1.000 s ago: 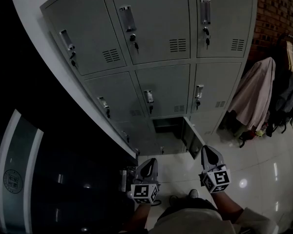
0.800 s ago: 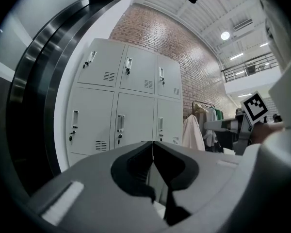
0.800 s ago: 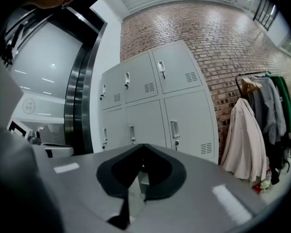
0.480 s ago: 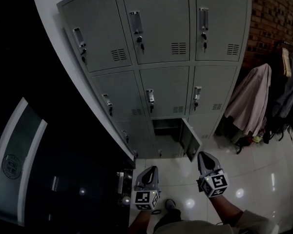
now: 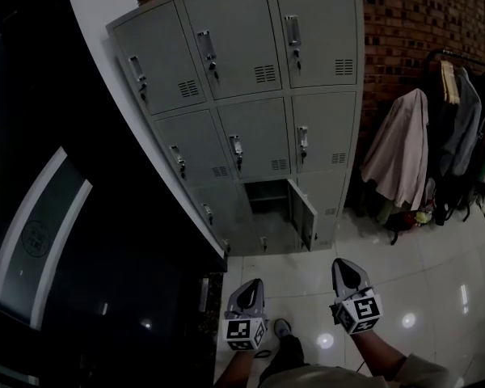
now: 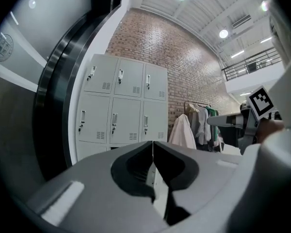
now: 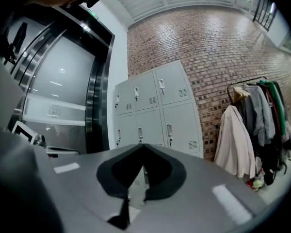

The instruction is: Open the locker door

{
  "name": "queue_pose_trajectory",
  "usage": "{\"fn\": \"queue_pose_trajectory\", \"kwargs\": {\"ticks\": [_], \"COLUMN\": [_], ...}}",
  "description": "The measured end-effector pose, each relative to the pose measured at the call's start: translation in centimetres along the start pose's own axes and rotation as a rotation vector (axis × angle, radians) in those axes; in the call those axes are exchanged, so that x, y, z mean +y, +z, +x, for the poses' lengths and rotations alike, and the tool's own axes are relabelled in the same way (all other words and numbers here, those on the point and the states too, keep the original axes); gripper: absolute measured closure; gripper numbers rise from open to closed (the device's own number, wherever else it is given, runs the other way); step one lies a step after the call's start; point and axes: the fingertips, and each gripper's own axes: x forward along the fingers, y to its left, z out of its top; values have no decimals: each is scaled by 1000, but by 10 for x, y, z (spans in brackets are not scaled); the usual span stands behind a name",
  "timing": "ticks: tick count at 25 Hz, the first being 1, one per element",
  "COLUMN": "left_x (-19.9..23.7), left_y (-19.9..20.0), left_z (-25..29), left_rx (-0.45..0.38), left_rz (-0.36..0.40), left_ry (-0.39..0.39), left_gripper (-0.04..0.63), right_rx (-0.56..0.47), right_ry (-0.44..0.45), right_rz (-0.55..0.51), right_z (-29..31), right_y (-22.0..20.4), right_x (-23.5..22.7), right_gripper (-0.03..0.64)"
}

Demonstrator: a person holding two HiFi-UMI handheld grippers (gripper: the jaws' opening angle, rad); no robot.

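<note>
Hanging low over the glossy tiled floor (image 5: 424, 265), the left tongs (image 5: 253, 288) and the right tongs (image 5: 345, 268) sit side by side near the bottom of the head view, both aimed toward 12 o'clock. Each carries a cube with square markers at its rear. The left gripper view shows its two jaws pressed together at the tips with nothing between them. The right gripper view shows the same: jaws closed tip to tip, gripping nothing.

At 12 o'clock from the tongs, well apart from them, stands a grey bank of lockers (image 5: 250, 95), three columns by three rows, set against a brick wall (image 5: 404, 23). The locker door (image 5: 302, 214) of the middle compartment in the bottom row stands open, swung out on its right edge, with the dark compartment (image 5: 267, 203) showing behind it. Every other door is shut. At 2 o'clock from the tongs, coats (image 5: 404, 156) hang on a rack beside the lockers. At 9 o'clock lies a dark glossy wall panel (image 5: 65, 241). A shoe (image 5: 282, 327) shows between the tongs, on the floor.
</note>
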Motion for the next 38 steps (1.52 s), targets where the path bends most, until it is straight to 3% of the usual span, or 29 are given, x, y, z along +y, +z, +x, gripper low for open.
{"fn": "queue_pose_trajectory", "kwargs": {"ticks": [9,17,27,38], "left_x": [-92,-144,-140,-120], "left_y": [45,70,127,116], "left_z": [-128,-192,-236,-264], "left_rx": [9,15,-37,-3], "left_rz": [12,19,78,52], "left_ry": [5,-28,-65,-82], "left_gripper": [520,520,520,520], "right_rx": [-30,-8,-73,-40], "right_ry": [-3,-15,-37,-26], "right_rz": [3,18,-25,-30], "right_z": [-160,-244,-268,-269], "right_y": [60,81,129,120], "right_x": [39,64,112,153], "right_gripper": [615,615,615,615]}}
